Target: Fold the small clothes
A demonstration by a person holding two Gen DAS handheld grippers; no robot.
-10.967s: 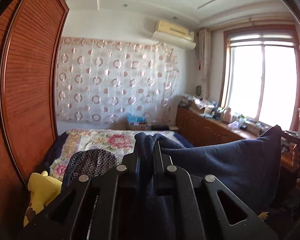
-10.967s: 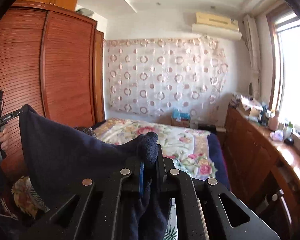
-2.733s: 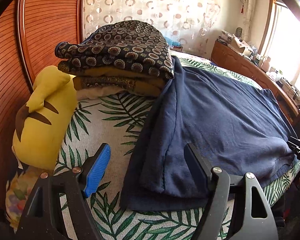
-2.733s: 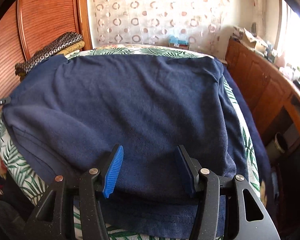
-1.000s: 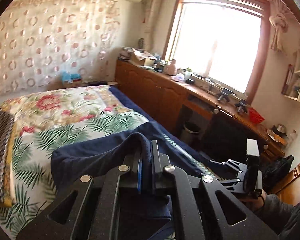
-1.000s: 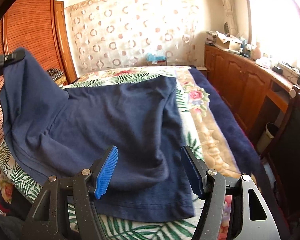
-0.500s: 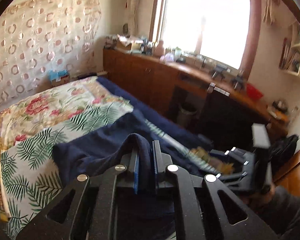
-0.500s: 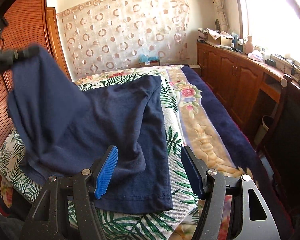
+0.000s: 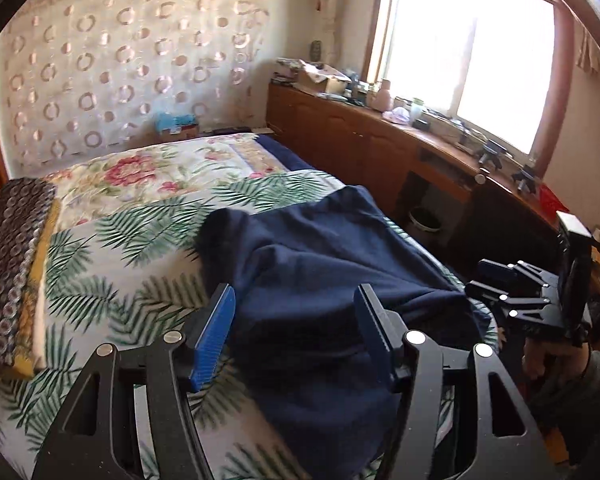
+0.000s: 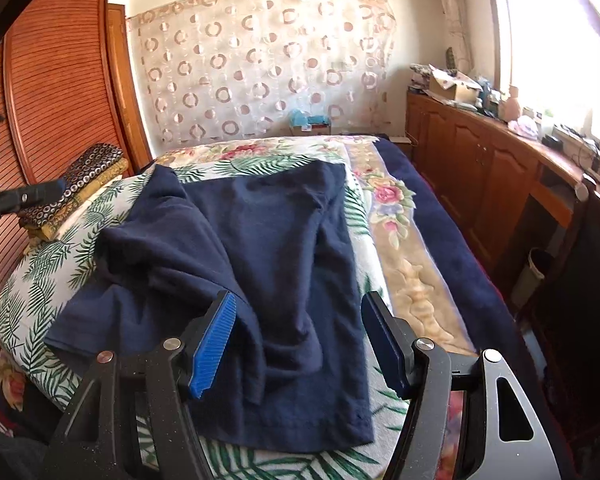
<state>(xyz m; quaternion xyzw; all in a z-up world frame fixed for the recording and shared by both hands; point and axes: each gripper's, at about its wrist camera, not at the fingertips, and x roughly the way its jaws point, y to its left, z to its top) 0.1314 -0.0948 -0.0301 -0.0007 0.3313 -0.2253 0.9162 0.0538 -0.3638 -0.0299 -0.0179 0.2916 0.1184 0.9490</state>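
Note:
A navy garment (image 9: 320, 264) lies on the bed's leaf-print sheet (image 9: 120, 280), its left side doubled over onto the rest in a loose, rumpled fold (image 10: 172, 240). My left gripper (image 9: 296, 312) hovers over the near part of the cloth. Its jaws are opening, and the fabric lies between and under the blue pads (image 9: 214, 332) without being pressed. In the right wrist view it shows at the far left (image 10: 24, 196). My right gripper (image 10: 300, 332) stands open above the garment's near hem (image 10: 300, 436), holding nothing. It also shows in the left wrist view (image 9: 516, 296).
A stack of folded patterned cloths (image 10: 84, 176) sits at the bed's left edge by the wooden wardrobe (image 10: 60, 80). A long wooden cabinet (image 10: 480, 168) runs under the window on the right, with a waste bin (image 10: 536, 268) on the floor beside it. A floral blanket (image 10: 400, 240) covers the bed's right side.
The left gripper let go of the navy cloth it was pinching, opened its jaws and came down. The lifted side of the garment dropped onto the rest. The right gripper stayed put.

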